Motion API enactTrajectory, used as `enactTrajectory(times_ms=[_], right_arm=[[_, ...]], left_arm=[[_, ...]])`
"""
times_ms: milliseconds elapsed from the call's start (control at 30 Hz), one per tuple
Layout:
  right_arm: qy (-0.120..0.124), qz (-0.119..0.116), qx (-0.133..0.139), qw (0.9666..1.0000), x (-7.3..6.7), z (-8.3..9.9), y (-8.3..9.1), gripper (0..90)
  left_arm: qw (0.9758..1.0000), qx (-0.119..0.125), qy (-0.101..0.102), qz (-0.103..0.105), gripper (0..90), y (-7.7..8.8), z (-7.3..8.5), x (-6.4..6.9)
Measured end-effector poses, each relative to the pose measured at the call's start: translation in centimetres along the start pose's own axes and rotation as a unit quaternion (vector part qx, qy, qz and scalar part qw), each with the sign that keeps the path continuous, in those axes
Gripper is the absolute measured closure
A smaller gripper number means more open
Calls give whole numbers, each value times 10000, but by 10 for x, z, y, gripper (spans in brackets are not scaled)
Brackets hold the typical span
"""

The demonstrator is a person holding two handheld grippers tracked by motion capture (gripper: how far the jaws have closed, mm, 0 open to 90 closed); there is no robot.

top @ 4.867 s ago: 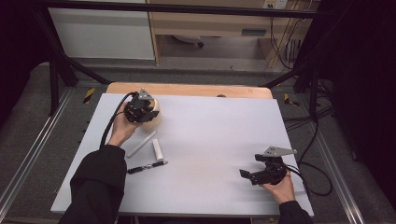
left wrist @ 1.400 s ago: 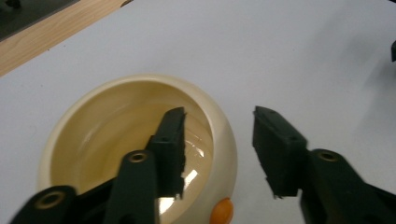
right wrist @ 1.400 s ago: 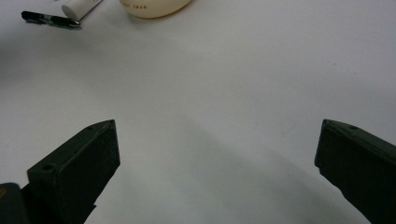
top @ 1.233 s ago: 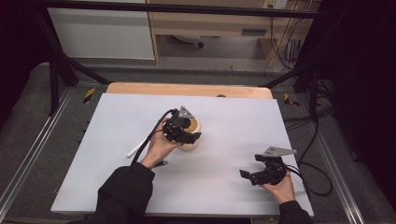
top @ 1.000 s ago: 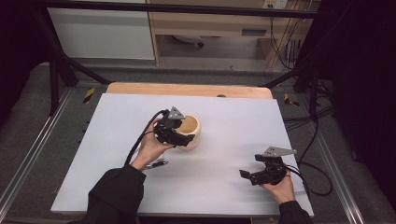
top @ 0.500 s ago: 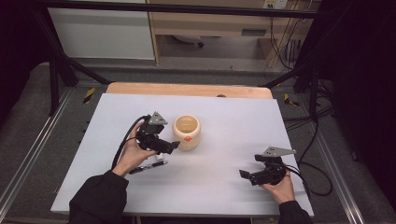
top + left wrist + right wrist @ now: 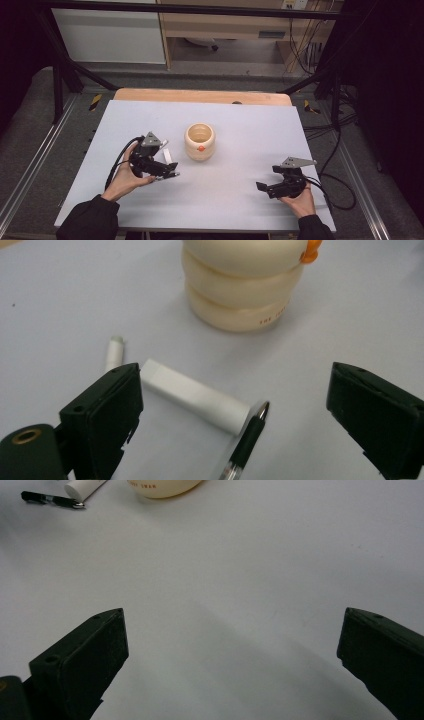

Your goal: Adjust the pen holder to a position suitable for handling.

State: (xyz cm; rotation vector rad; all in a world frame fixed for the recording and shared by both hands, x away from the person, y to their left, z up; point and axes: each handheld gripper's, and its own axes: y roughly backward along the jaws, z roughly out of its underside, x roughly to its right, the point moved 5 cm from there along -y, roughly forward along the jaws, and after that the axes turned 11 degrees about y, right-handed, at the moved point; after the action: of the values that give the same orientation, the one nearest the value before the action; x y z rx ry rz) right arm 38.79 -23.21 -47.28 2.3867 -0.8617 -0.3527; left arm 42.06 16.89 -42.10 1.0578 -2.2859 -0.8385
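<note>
Black left gripper (image 7: 167, 172) low over white tube (image 7: 195, 396), fingers spread; right gripper (image 7: 264, 187) resting, fingers spread.

Tiny unreadable print on cream pot (image 7: 242, 285)

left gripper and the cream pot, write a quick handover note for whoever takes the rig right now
Left gripper: open, empty, low over the table with a white block and a black pen between its jaws.
Right gripper: open, empty, resting near the table's right front edge.
Cream pot: upright mid-table, mouth empty, released. A small white tube lies beside the block.
Done: pot set in the middle.
Left: probably pick up the block or pen; nothing gripped yet.
</note>
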Motion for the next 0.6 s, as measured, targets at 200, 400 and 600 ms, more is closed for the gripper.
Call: enactTrajectory(times_ms=[200,400,600], right_arm=[[-12,6,14,10000,-1,0,0,7],[4,9,-22,10000,0,0,-1,7],[-14,7,-4,10000,0,0,0,7]], left_arm=[[9996,-64,279,-30,91,6,23,-18],[9995,-36,329,17,97,12,37,-26],[9997,-88,163,131,104,16,49,-27]])
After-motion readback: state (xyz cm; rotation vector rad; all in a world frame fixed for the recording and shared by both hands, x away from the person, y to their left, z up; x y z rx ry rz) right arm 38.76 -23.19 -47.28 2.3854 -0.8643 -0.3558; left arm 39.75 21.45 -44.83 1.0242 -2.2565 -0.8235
